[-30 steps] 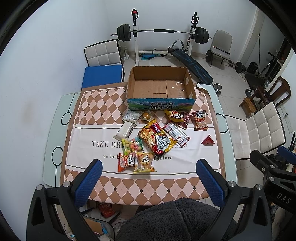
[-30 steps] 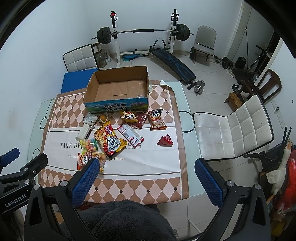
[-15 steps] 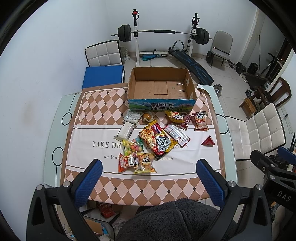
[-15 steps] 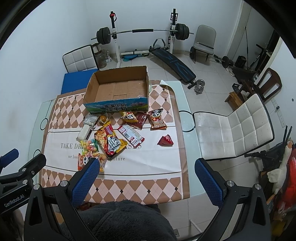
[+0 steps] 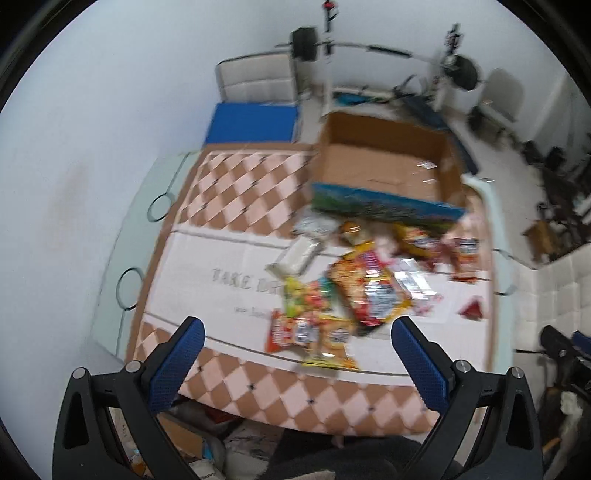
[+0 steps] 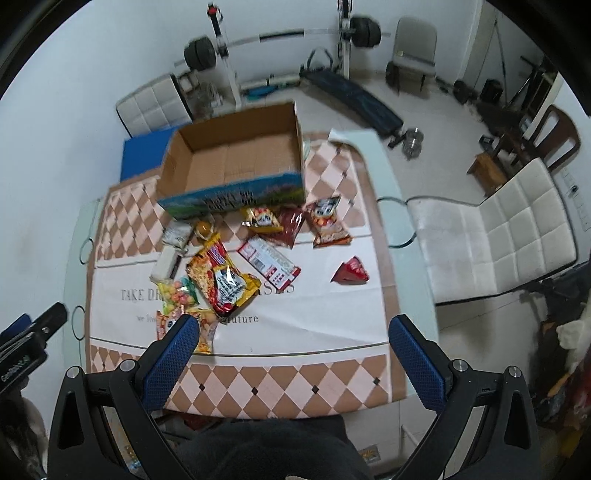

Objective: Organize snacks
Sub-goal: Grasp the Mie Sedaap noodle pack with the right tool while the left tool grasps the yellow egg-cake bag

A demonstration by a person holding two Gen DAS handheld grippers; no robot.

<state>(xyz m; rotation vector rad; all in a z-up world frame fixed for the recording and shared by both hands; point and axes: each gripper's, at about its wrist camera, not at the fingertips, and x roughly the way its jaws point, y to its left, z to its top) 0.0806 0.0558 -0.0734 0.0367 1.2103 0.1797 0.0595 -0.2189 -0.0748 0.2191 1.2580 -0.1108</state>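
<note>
An empty cardboard box (image 5: 384,170) (image 6: 240,162) with a blue printed front stands at the far side of the table. Several snack packets lie in front of it: a big yellow-red bag (image 5: 369,291) (image 6: 221,280), a candy bag (image 5: 306,295) (image 6: 177,293), a white bar (image 5: 295,258) (image 6: 166,262), a red-white pack (image 6: 267,262), a panda chip bag (image 6: 327,221) and a small red triangle packet (image 5: 472,308) (image 6: 349,276). My left gripper (image 5: 297,363) and right gripper (image 6: 291,360) hang high above the table's near edge. Both are open and hold nothing.
The table wears a checked cloth (image 6: 280,387) over glass. A white padded chair (image 6: 509,229) stands at the right, another chair with a blue cushion (image 5: 253,122) behind the table. A barbell rack (image 6: 280,35) and bench fill the back of the room.
Both grippers have dropped closer to the table and tilted; the left view has swung left and is blurred with motion. No snack has shifted.
</note>
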